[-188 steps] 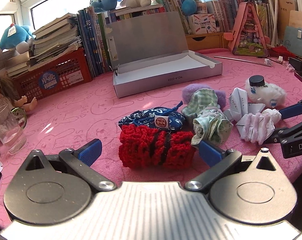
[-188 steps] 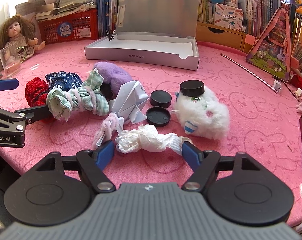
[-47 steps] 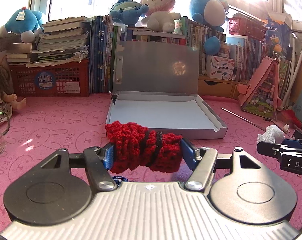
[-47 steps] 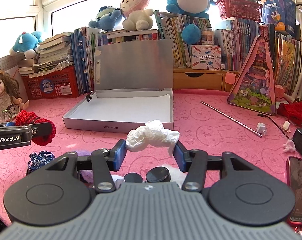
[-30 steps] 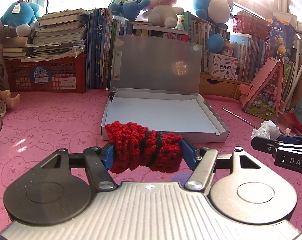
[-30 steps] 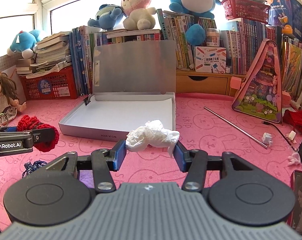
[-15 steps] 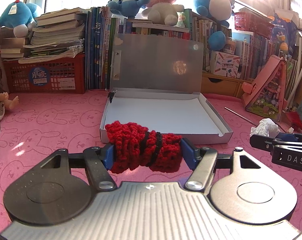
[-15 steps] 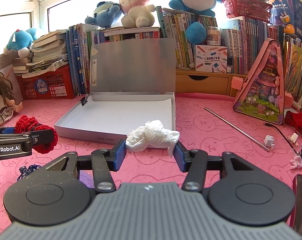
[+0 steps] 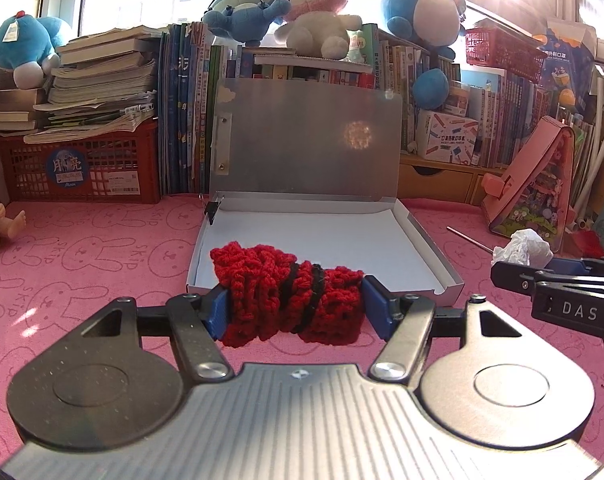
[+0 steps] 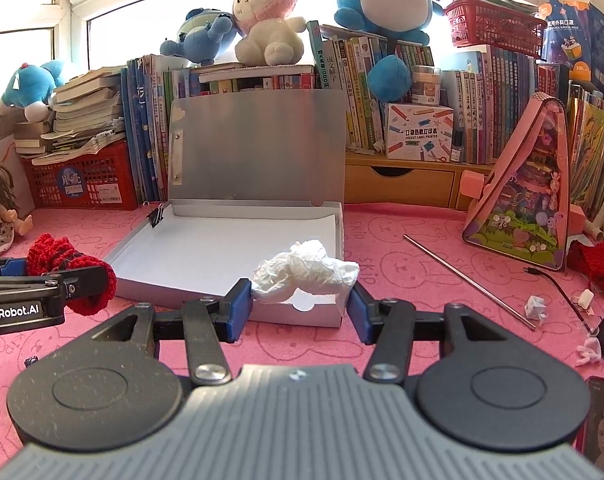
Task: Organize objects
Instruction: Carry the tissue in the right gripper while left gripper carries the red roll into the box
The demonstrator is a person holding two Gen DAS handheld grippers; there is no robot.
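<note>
Pink bunny-print tabletop point(image 9: 101, 248) carries an open grey box point(image 9: 438, 264) at twelve o'clock. My left tool point(image 9: 297, 312) clamps a red knitted roll point(image 9: 285, 300); my right tool point(image 10: 297, 310) pinches crumpled white paper point(image 10: 306, 270) over the box's near edge.

place: home playroom | signs: plush toys point(image 10: 267, 20), books point(image 10: 478, 92), doll point(image 10: 1, 216)

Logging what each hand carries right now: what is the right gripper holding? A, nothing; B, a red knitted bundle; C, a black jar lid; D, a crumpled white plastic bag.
D: the right gripper is clamped on the crumpled white plastic bag, held in front of the open grey box; the red knitted bundle sits in the left gripper.
</note>
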